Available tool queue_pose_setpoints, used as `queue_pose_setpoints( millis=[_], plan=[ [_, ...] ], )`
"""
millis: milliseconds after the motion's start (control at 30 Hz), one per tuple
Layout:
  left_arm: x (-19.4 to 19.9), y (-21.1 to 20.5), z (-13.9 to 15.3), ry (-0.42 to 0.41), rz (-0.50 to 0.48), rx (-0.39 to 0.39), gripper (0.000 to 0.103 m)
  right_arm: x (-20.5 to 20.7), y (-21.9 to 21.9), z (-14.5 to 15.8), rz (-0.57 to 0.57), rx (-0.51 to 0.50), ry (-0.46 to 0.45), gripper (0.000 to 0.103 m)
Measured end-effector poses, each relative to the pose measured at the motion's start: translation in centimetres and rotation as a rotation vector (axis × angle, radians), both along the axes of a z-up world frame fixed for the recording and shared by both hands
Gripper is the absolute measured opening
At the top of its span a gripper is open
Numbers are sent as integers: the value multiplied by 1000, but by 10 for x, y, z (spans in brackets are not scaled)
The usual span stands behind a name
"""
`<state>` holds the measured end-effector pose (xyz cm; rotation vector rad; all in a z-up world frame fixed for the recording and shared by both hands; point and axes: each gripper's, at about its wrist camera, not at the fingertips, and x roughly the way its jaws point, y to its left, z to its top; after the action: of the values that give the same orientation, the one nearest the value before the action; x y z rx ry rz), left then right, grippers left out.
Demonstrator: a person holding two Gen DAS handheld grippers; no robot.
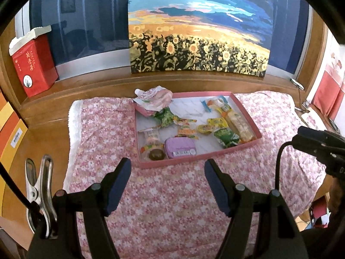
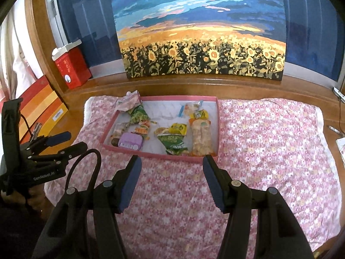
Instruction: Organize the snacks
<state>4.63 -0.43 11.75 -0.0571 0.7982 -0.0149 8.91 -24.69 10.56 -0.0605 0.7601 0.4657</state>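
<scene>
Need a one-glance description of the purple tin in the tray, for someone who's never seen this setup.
Find the pink-rimmed tray on the floral cloth below the sunflower painting. The purple tin lies at the tray's near edge, left of centre. It is the only lilac, rounded hard case among crinkly wrappers, with a white barcode label.

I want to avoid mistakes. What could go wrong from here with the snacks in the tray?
1. The pink pouch overhangs the tray at its far left corner; a nudge might tip it out.
2. Snacks lie crowded around the purple tin, so the open left gripper could pinch two at once.
3. The cloth looks soft, so the tray may shift.
</scene>
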Motion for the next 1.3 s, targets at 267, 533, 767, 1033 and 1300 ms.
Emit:
queue_pose_setpoints(
  millis=[267, 533, 767, 1033, 1300],
  plan=[
    [-5, -5, 0, 7, -6, 10, 74, -8, 0, 0, 0, -1, 4, 60],
    [-7, 0, 1, 0, 4, 8, 78, -12, 1, 0, 2, -2, 3, 60],
    [-9, 1, 1, -5, 6, 16, 78, -14, 9, 0, 17, -10, 5, 60],
    [-11, 3, 0, 3, 16, 16, 78, -13, 11, -4, 21, -8, 18, 60],
    [-13, -1, -2, 11, 6, 20, 78, -15, 11, -7, 15, -8, 25, 60]
  ],
)
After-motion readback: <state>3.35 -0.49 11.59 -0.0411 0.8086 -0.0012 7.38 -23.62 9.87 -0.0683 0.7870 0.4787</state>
